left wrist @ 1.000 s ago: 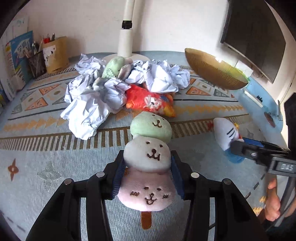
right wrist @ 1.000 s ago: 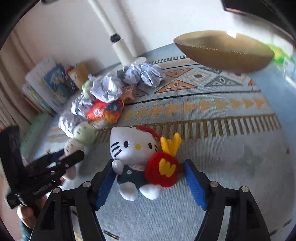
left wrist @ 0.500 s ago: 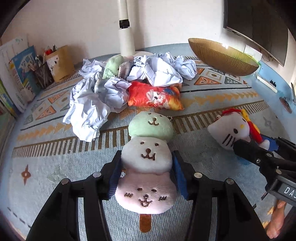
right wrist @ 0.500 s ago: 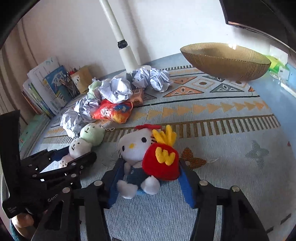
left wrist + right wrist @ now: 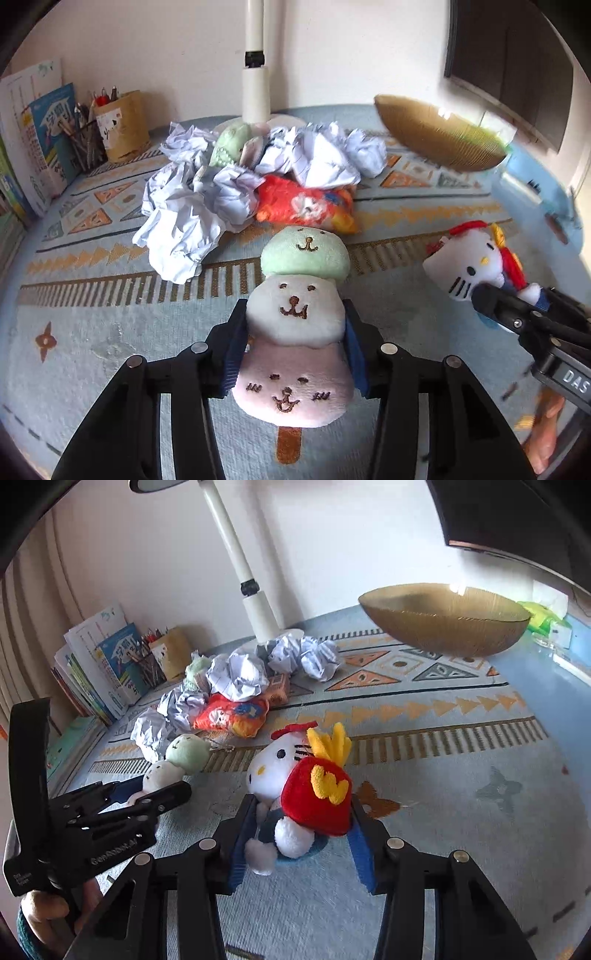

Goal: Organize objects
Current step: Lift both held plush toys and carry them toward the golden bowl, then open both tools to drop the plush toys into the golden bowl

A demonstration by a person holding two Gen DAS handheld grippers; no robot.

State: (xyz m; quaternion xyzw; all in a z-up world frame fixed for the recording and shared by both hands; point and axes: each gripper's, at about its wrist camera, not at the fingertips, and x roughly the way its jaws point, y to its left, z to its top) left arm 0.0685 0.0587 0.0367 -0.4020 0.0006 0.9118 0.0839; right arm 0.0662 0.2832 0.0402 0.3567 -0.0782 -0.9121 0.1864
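Now each gripper grips a plush — left gripper (image 5: 293, 345) the dango plush (image 5: 295, 325), right gripper (image 5: 301, 840) the cat plush (image 5: 295, 794).

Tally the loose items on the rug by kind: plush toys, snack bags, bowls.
Plush toys: 3: dango plush in left tongs, cat plush in right tongs, green plush in paper pile
Snack bags: 1
Bowls: 1
Total: 5
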